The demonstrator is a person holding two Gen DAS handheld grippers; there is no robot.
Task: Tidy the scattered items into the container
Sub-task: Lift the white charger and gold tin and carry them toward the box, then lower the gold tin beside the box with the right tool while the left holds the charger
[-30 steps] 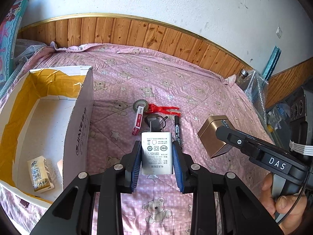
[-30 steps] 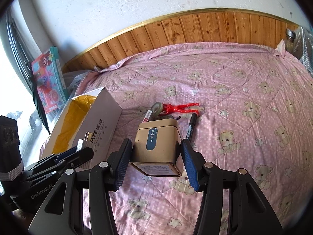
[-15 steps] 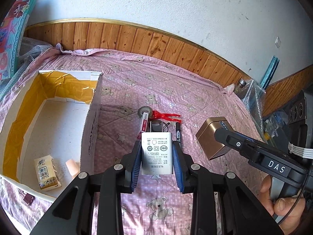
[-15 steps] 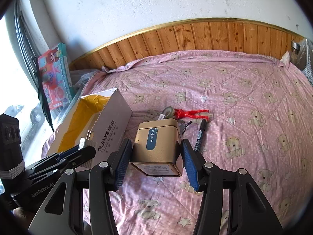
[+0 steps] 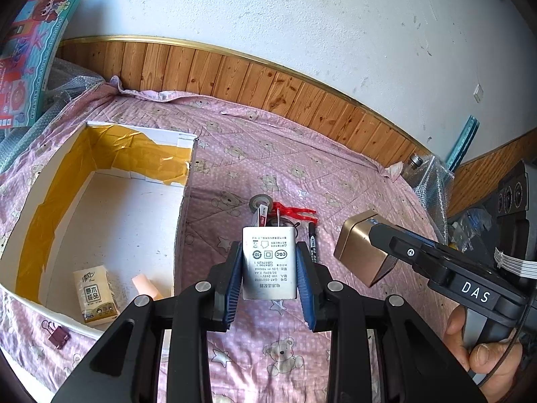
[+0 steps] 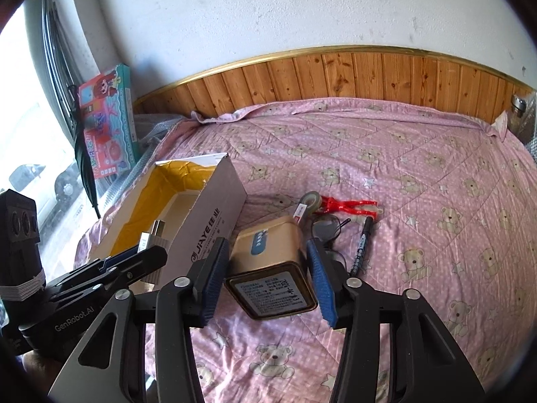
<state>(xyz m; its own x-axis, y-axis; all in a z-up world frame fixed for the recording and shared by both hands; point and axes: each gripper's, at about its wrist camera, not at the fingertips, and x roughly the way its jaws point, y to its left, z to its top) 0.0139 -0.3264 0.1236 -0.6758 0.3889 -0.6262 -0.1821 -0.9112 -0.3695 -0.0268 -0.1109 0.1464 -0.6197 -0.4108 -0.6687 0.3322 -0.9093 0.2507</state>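
My left gripper (image 5: 269, 247) is shut on a white charger plug (image 5: 270, 268), held above the pink bear quilt just right of the open cardboard box (image 5: 183, 208). My right gripper (image 6: 266, 253) is shut on a gold tin (image 6: 268, 265), which sits tilted between the blue pads. In the left wrist view the tin (image 5: 355, 255) hangs to the right. On the quilt ahead lie a tape roll (image 6: 310, 198), a red clip (image 6: 349, 206), a black marker (image 6: 360, 252), a red-and-white tube (image 6: 300, 211) and glasses (image 6: 327, 228). The box holds a tissue pack (image 5: 95, 297) and a pink item (image 5: 144, 285).
A maroon binder clip (image 5: 55, 334) lies on the quilt by the box's near wall. A toy box (image 6: 107, 127) leans at the left, bubble wrap with a bottle (image 5: 418, 161) at the right. Wooden panelling (image 6: 335, 77) bounds the far side. A hand (image 5: 483, 346) grips the right handle.
Both grippers have lifted and drawn back from the quilt, each keeping its object. More of the box interior shows now, and the tin has tilted a little between the right fingers.
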